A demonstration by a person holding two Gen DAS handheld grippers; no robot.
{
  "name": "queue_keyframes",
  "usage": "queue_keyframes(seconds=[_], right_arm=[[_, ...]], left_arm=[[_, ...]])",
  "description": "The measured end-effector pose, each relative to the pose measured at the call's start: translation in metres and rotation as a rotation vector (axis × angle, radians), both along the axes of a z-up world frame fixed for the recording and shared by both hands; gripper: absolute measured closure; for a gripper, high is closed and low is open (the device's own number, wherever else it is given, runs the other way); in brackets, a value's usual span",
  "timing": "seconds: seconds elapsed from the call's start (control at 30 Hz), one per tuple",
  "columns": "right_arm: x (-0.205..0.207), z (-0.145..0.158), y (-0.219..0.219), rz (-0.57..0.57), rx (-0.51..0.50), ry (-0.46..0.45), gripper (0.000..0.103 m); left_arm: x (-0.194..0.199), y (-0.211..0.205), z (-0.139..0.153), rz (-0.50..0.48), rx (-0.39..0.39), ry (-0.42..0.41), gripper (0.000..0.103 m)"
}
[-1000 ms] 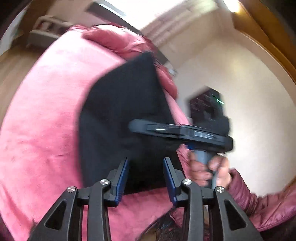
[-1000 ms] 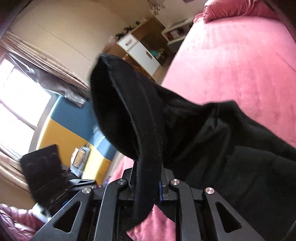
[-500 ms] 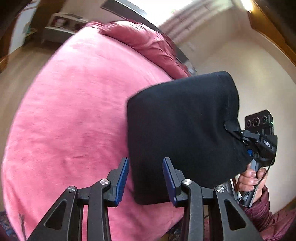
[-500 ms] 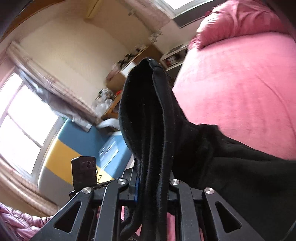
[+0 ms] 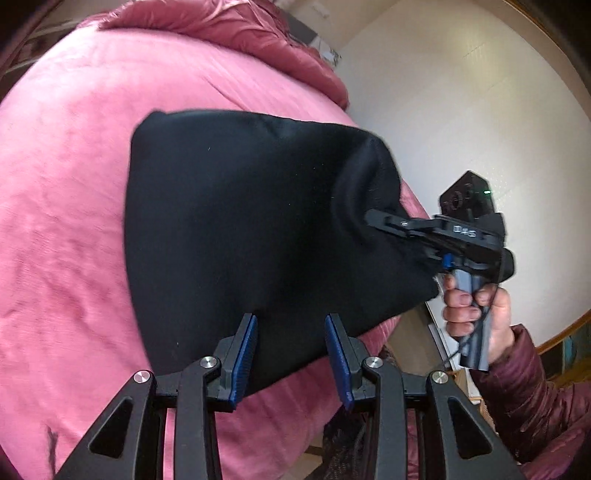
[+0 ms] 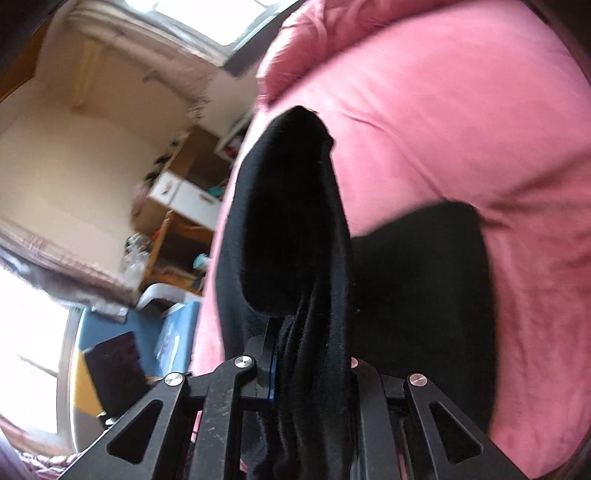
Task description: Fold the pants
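Observation:
The black pants (image 5: 236, 221) hang as a folded slab over the pink bed (image 5: 66, 206). In the left wrist view my right gripper (image 5: 373, 221) is shut on their right edge and holds them up. My left gripper (image 5: 291, 354) is open and empty, its blue pads (image 5: 242, 362) just below the pants' lower edge, not touching. In the right wrist view the right gripper (image 6: 310, 369) clamps a thick bunch of black pants fabric (image 6: 295, 229) that stands up between its fingers; the rest of the cloth drapes right over the pink bed (image 6: 461, 122).
A pink pillow or duvet roll (image 5: 236, 26) lies at the bed's far end. A white wall (image 5: 461, 92) is to the right. In the right wrist view a wooden shelf with white drawers (image 6: 184, 199) and a blue-yellow wall (image 6: 85, 369) stand beside the bed.
The right gripper has lifted and swung the pants right, then lowered them toward the bed. The left gripper stayed open below the cloth and came closer to its lower edge.

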State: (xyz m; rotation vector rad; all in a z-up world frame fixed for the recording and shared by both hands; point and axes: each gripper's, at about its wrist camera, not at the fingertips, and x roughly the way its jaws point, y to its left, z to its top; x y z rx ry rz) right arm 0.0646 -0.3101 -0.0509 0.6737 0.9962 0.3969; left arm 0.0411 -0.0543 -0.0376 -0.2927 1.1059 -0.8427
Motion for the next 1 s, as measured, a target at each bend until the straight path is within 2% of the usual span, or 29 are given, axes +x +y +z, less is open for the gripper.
queue_keyframes(seconds=[0.2, 0.33, 0.47, 0.57, 0.67, 0.83, 0.9, 0.93, 0.97, 1.0], right_arm=[[0.011, -0.033, -0.032, -0.048, 0.009, 0.065, 0.086], [0.008, -0.037, -0.045, -0.072, 0.029, 0.061, 0.072], [-0.017, -0.011, -0.07, -0.145, -0.054, 0.012, 0.061], [-0.036, 0.013, -0.078, -0.147, -0.114, -0.022, 0.061], [-0.051, 0.032, -0.06, -0.071, -0.217, -0.048, 0.061], [-0.06, 0.02, -0.028, 0.051, -0.387, -0.02, 0.061], [-0.055, 0.009, -0.014, 0.078, -0.483, 0.01, 0.066], [-0.054, 0.004, -0.009, 0.085, -0.539, 0.022, 0.08], [-0.057, 0.0, -0.007, 0.088, -0.559, 0.024, 0.091], [-0.06, 0.002, -0.008, 0.086, -0.563, 0.017, 0.091]], left_arm=[[-0.001, -0.016, 0.0, -0.032, 0.009, 0.004, 0.065], [0.004, -0.019, -0.004, -0.032, 0.015, 0.016, 0.065], [0.002, -0.017, -0.001, -0.025, -0.007, 0.008, 0.065], [-0.001, -0.01, 0.007, 0.002, -0.024, -0.02, 0.065], [0.001, 0.001, 0.016, 0.039, -0.027, -0.053, 0.065], [0.012, 0.017, 0.012, 0.102, 0.024, -0.053, 0.065], [0.012, 0.017, 0.011, 0.106, 0.041, -0.053, 0.065], [0.012, 0.018, 0.01, 0.104, 0.048, -0.054, 0.065], [0.01, 0.015, 0.01, 0.1, 0.057, -0.058, 0.065], [0.009, 0.015, 0.01, 0.093, 0.065, -0.064, 0.065]])
